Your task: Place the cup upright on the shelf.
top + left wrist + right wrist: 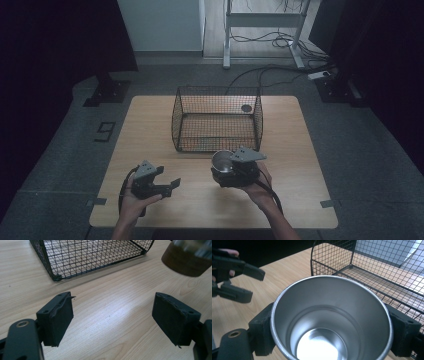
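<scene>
A steel cup (222,161) with a shiny inside stands upright between the jaws of my right gripper (226,169), just in front of the black wire basket (176,120). In the right gripper view the cup (332,322) sits mouth up and the pads (262,332) of my right gripper (332,331) press on both its sides. The left gripper view shows its brownish lower body (186,261) held off the table. My left gripper (172,186) is to the cup's left, low over the table, open and empty (115,322).
The basket (87,255) stands empty on the wooden table (150,125), its near wall close to the cup; its mesh (374,270) rises just beyond the rim. Bare table lies around both hands. Desk legs and cables are on the floor behind.
</scene>
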`<state>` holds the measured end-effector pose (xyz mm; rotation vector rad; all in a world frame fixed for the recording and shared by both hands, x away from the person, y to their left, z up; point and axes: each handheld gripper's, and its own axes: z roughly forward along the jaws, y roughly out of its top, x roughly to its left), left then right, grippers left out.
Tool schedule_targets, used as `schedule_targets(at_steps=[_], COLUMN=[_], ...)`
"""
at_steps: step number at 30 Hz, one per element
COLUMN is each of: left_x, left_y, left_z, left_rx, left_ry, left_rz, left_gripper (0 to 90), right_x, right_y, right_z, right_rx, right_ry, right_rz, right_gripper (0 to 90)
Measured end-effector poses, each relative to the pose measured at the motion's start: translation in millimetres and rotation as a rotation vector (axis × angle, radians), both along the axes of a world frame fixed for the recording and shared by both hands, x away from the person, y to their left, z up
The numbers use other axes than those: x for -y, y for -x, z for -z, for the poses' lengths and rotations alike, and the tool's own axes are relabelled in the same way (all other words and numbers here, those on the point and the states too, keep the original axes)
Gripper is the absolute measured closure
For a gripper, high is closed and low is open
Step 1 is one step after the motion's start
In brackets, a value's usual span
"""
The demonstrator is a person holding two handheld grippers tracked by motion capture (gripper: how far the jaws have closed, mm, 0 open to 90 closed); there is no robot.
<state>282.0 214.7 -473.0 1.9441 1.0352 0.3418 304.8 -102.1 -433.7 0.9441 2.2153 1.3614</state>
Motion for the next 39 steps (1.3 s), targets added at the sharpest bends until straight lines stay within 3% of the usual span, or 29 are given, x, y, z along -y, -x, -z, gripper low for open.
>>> schedule_targets(at_steps=[17,23,39], left_x=[-2.4,-1.7,-8.6], left_y=[0.9,1.3,1.8], left_z=[-2.0,-2.4,-5.3], left_rx=[0.008,0.01,0.019], left_ry=[-0.002,0.0,0.01], left_rz=[-0.009,-0.009,-0.028], left_gripper=[17.5,17.5,17.5], right_x=[0.0,-0.7,-1.8], right_y=[-15.9,-26.3,-45.1], right_z=[-18.8,-27.6,-48.6], right_rx=[0.004,-0.014,-0.011], right_ry=[-0.018,-0.056,-0.062], right_rz=[-0.003,-0.012,-0.015], right_gripper=[14.0,14.0,14.0])
